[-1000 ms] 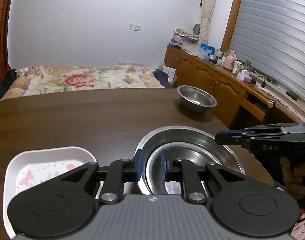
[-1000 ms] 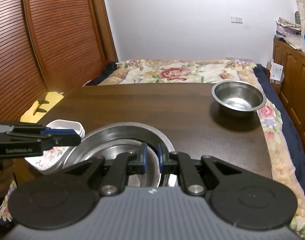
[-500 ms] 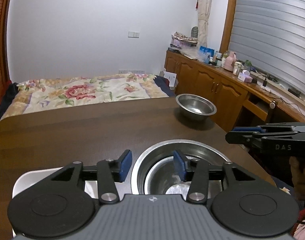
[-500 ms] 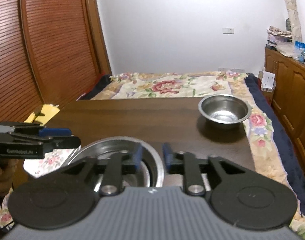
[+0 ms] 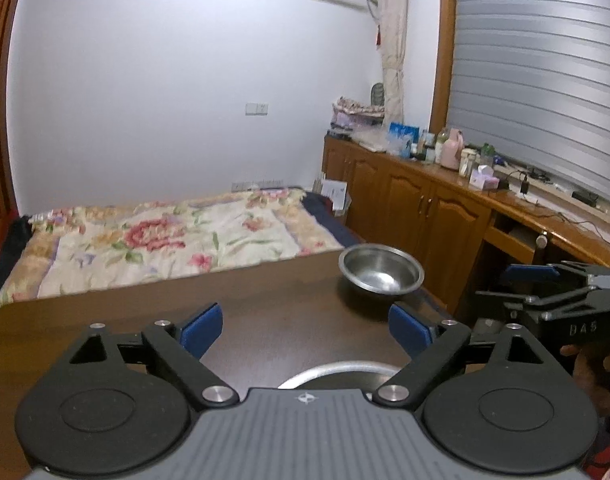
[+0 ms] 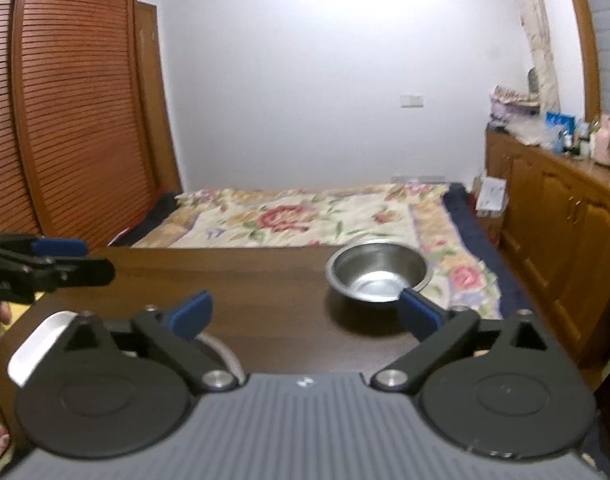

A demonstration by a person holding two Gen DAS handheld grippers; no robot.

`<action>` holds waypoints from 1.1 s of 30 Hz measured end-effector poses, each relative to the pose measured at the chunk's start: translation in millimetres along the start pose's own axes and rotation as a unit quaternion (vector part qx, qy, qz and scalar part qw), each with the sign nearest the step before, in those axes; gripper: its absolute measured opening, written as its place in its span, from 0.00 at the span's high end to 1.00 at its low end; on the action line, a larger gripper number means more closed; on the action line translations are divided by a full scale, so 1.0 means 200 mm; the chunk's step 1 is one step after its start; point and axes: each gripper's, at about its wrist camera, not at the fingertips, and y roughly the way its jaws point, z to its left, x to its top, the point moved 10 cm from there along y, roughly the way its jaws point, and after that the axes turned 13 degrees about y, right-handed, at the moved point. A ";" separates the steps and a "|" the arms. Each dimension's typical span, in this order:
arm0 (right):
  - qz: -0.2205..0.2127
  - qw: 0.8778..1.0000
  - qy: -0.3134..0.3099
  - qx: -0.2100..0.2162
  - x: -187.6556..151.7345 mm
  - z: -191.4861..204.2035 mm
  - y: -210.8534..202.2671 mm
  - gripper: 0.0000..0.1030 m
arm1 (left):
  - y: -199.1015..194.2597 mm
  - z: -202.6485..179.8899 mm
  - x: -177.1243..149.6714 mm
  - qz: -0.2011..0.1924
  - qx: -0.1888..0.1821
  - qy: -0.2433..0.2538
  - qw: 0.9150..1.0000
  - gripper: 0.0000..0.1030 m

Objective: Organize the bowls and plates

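Left wrist: left hand-held gripper [image 5: 304,330] spread wide, empty, above dark surface [image 5: 265,304]; steel bowl [image 5: 380,271] far right; nested bowl rim [image 5: 341,372] just below. Right wrist: right hand-held gripper [image 6: 305,314] spread, empty; white plate [image 6: 37,346] at left.

Both grippers are spread wide with nothing between the blue pads: left gripper [image 5: 305,328] fills the bottom of its own frame, right gripper [image 6: 305,314] likewise, each poking into the other's view at the edge
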 end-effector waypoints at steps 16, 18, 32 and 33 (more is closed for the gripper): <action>-0.025 0.999 0.009 -0.035 0.14 -0.20 0.15 0.00 | 0.22 -0.08 0.18 -0.005 -0.023 0.036 0.999 0.08; -0.023 0.999 0.016 -0.032 0.15 -0.23 0.18 0.00 | 0.29 -0.09 0.19 0.001 -0.028 0.037 0.999 0.08; 0.014 0.998 0.042 -0.034 0.11 -0.43 0.49 0.00 | 0.73 -0.12 0.17 0.058 -0.073 0.015 0.996 0.13; 0.017 0.998 0.044 -0.033 0.10 -0.44 0.50 0.00 | 0.76 -0.11 0.17 0.062 -0.073 0.017 0.995 0.13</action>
